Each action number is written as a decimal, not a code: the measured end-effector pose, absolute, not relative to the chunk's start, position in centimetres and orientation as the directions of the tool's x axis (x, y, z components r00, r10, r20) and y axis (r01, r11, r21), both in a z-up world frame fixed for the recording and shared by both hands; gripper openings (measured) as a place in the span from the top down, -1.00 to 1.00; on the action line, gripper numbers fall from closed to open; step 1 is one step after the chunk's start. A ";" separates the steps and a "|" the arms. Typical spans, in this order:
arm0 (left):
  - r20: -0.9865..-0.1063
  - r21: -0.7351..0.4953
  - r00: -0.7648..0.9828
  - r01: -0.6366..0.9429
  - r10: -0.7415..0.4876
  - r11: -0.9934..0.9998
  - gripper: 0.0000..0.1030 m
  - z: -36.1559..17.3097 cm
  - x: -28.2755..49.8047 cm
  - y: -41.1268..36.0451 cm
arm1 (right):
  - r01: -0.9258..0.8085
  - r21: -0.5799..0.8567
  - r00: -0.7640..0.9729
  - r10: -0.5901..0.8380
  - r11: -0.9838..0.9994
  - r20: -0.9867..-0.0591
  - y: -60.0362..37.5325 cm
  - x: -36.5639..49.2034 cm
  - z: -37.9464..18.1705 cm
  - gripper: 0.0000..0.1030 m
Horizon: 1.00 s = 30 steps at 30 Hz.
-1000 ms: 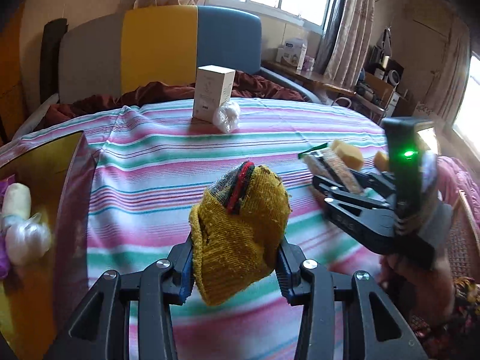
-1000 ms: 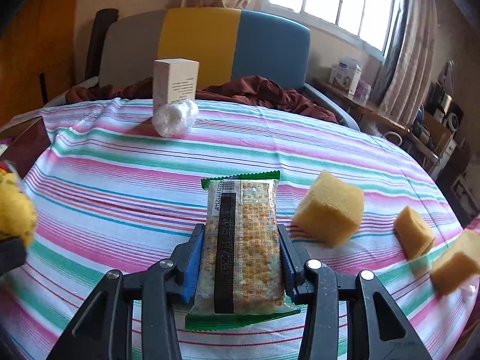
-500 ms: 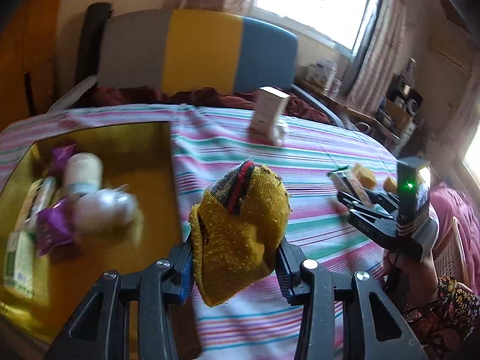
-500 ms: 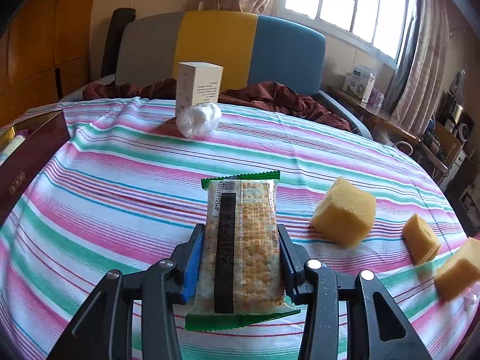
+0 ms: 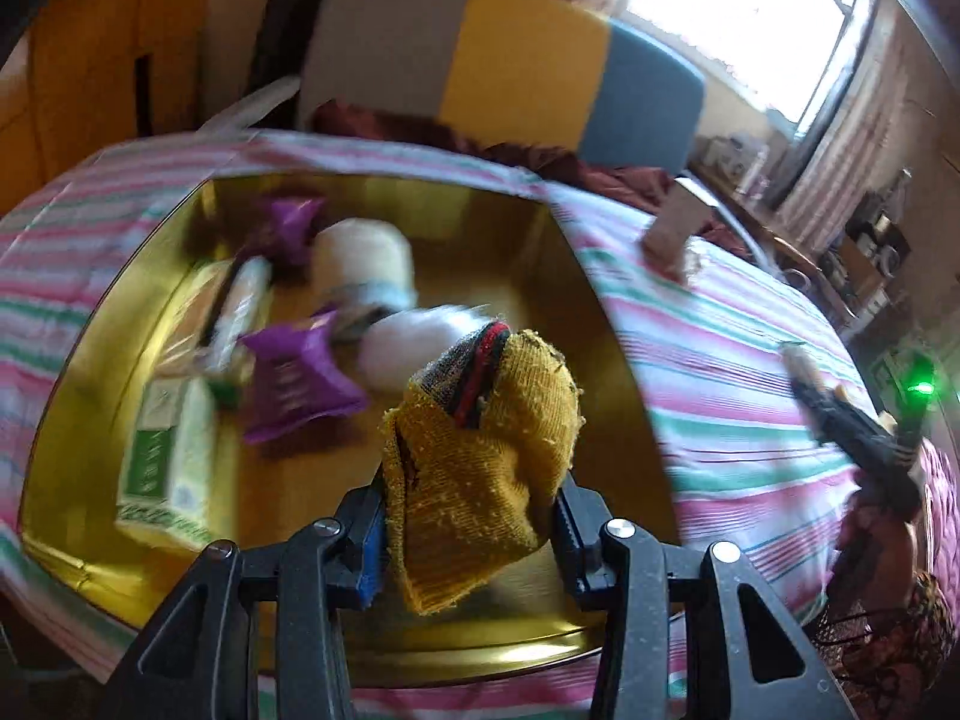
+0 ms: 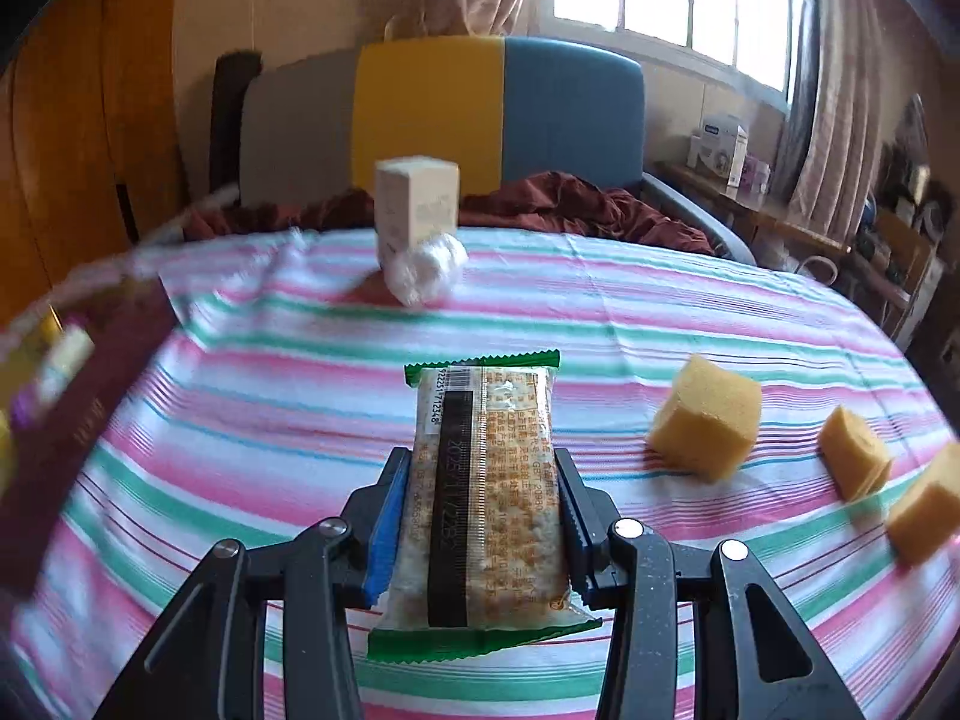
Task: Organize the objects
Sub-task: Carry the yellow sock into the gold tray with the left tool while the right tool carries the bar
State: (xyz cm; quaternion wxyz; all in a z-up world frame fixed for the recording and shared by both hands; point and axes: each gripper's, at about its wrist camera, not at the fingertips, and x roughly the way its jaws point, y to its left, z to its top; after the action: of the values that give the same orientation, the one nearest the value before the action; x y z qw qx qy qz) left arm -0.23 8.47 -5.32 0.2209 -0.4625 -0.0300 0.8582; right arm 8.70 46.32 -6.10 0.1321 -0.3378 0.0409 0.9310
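My left gripper [image 5: 471, 531] is shut on a mustard knitted sock [image 5: 480, 450] with a red and grey cuff, held above the gold tray [image 5: 606, 324]. In the tray lie two purple packets [image 5: 294, 384], a cream roll [image 5: 366, 258], a white wad [image 5: 420, 342] and a green-and-white box [image 5: 168, 468]. My right gripper [image 6: 480, 522] is shut on a green-edged cracker packet [image 6: 486, 492] above the striped cloth. That gripper [image 5: 840, 420] also shows at the right of the left wrist view, a hand below it.
On the striped tablecloth [image 6: 300, 408] a cream carton [image 6: 417, 204] stands with a white wad [image 6: 426, 267] in front. Three yellow sponge cubes [image 6: 708, 426] lie at the right. The tray's dark wall [image 6: 78, 420] is at the left; a multicoloured chair back [image 6: 480, 108] stands behind the table.
My left gripper has swung left with the sock, from over the striped cloth to over the gold tray. The right gripper has drifted slightly, still holding the cracker packet.
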 end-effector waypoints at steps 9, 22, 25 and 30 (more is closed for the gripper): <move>-0.868 -0.194 -0.398 -0.276 0.296 -0.941 0.13 -7.6 -2.2 4.5 | -0.129 0.049 -0.844 0.084 -0.990 -0.530 39.8 8.6 -0.7 0.12; -0.900 -0.069 -0.410 -0.201 0.148 -0.977 -0.06 -8.5 -4.2 1.4 | 0.111 0.139 -0.832 -0.169 -0.984 -0.529 29.9 7.6 0.7 0.12; -0.892 -0.075 -0.426 -0.195 0.153 -0.978 -0.09 -8.0 -3.6 1.0 | 0.158 0.149 -0.811 -0.214 -0.976 -0.545 28.1 7.6 0.2 0.11; -0.843 -0.151 -0.484 -0.208 0.236 -0.966 -0.13 -6.7 -1.7 0.4 | 0.231 0.152 -0.769 -0.276 -0.961 -0.577 25.2 7.4 -0.9 0.12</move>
State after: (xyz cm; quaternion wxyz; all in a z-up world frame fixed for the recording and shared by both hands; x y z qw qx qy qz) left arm -1.72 0.43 -6.67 0.1290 -0.4915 -0.0143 0.8612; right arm 7.36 25.24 -0.87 -0.1347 -0.3123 0.0360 0.9397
